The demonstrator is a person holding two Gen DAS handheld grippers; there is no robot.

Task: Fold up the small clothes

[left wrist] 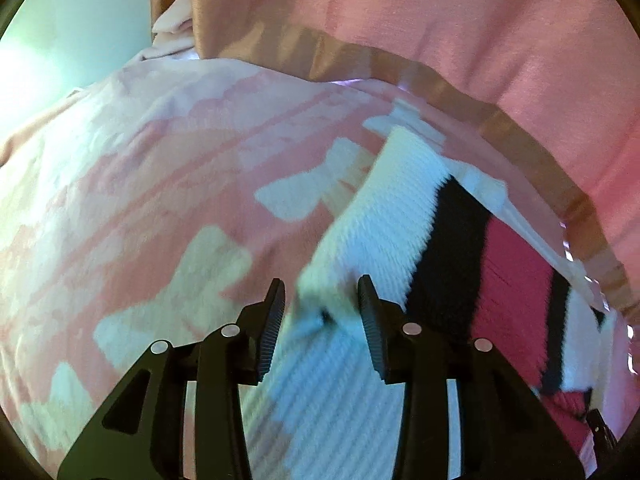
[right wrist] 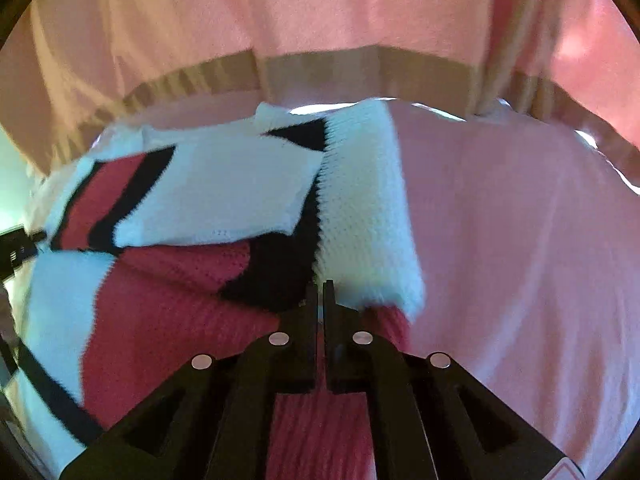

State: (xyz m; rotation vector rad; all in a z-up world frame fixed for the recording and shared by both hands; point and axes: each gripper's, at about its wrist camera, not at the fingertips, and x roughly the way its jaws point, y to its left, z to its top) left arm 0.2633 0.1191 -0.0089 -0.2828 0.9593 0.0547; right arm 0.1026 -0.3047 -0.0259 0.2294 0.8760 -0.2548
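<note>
A small knit sweater in white, black and red lies on a pink bed cover. In the left wrist view its white ribbed part [left wrist: 384,216] runs between my fingers, with the black and red panels to the right. My left gripper [left wrist: 322,312] is open with the white knit edge between its jaws. In the right wrist view the sweater [right wrist: 224,248] lies partly folded, one white sleeve [right wrist: 368,208] laid over the body. My right gripper [right wrist: 320,292] is shut, its tips over the sweater's black and red knit; whether it pinches fabric is hidden.
The pink bed cover with pale bow prints [left wrist: 180,208] spreads to the left. A pink curtain with a tan band [right wrist: 320,28] hangs behind the bed. The other gripper's black tip shows at the left edge of the right wrist view [right wrist: 16,248].
</note>
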